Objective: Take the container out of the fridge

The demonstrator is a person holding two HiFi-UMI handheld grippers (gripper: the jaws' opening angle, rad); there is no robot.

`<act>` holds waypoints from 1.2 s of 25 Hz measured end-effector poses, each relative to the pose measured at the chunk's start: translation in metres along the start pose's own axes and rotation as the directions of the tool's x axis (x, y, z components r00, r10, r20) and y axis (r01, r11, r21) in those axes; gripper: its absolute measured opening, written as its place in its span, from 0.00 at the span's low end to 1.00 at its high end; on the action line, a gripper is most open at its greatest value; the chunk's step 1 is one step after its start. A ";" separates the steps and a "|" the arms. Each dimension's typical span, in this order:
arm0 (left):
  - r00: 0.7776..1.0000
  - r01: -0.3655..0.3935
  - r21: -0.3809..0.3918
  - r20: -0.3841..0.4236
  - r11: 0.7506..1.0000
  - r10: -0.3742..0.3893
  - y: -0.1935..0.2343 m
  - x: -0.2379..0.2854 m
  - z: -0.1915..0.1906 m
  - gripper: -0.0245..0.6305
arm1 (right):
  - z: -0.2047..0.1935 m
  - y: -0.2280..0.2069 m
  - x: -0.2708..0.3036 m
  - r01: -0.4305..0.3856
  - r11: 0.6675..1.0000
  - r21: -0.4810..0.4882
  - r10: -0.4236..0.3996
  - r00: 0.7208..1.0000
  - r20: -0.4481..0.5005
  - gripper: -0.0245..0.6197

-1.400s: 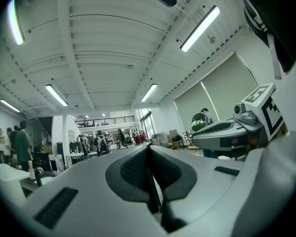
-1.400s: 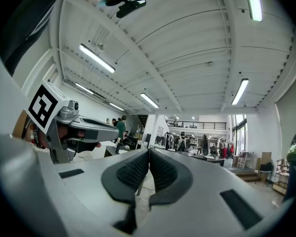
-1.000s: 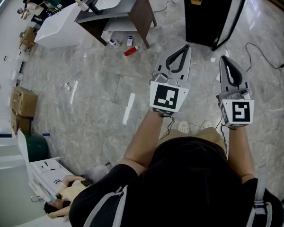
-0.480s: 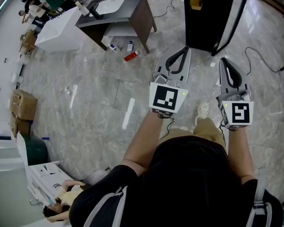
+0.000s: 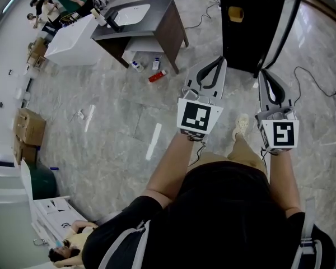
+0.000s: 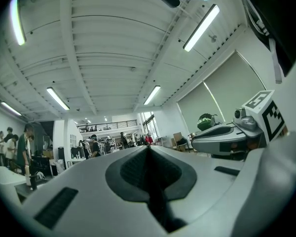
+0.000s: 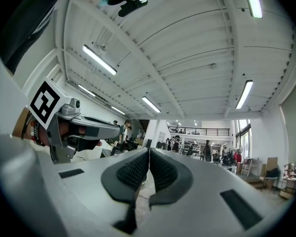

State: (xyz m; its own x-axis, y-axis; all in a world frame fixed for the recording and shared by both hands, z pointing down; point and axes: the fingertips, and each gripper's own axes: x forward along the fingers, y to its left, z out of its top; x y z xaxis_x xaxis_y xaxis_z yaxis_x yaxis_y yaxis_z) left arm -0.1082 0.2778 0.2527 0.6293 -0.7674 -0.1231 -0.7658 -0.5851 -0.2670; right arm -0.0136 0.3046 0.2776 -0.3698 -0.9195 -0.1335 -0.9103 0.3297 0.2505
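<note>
We hold both tools out over the marble floor (image 5: pixel 117 111), pointing toward the black fridge (image 5: pixel 252 43), whose door (image 5: pixel 281 21) is open. The left tool (image 5: pixel 220 58) has its jaws pressed together with nothing between them, and the right tool (image 5: pixel 262 72) is likewise closed and empty. A small yellow container (image 5: pixel 235 14) sits in the fridge's dark interior, ahead of both tools and well apart from them, closer to the left tool's line. Neither tool touches the fridge.
</note>
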 end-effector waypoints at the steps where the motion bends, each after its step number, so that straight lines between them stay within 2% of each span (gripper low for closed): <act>1: 1.000 0.000 -0.001 -0.002 1.000 0.000 0.006 0.014 -0.005 0.07 | -0.005 -0.008 0.012 -0.002 1.000 -0.004 0.002 1.000 0.004 0.10; 13: 1.000 0.022 0.010 -0.015 1.000 -0.021 0.053 0.230 -0.037 0.07 | -0.050 -0.165 0.174 0.004 1.000 -0.005 -0.004 1.000 0.017 0.10; 21: 0.999 0.009 0.002 -0.033 1.000 -0.008 0.094 0.368 -0.061 0.07 | -0.081 -0.255 0.287 -0.039 0.999 -0.010 0.039 0.999 0.019 0.10; 30: 0.993 -0.056 -0.009 -0.107 0.998 0.055 0.130 0.447 -0.106 0.07 | -0.133 -0.303 0.373 -0.110 0.993 0.052 0.110 0.994 -0.012 0.10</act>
State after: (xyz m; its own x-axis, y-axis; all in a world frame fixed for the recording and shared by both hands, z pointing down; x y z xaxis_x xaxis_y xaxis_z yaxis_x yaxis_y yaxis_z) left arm 0.0590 -0.1688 0.2644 0.5685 -0.8220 -0.0343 -0.8010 -0.5435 -0.2509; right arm 0.1490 -0.1669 0.2795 -0.4657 -0.8800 -0.0933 -0.8727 0.4393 0.2132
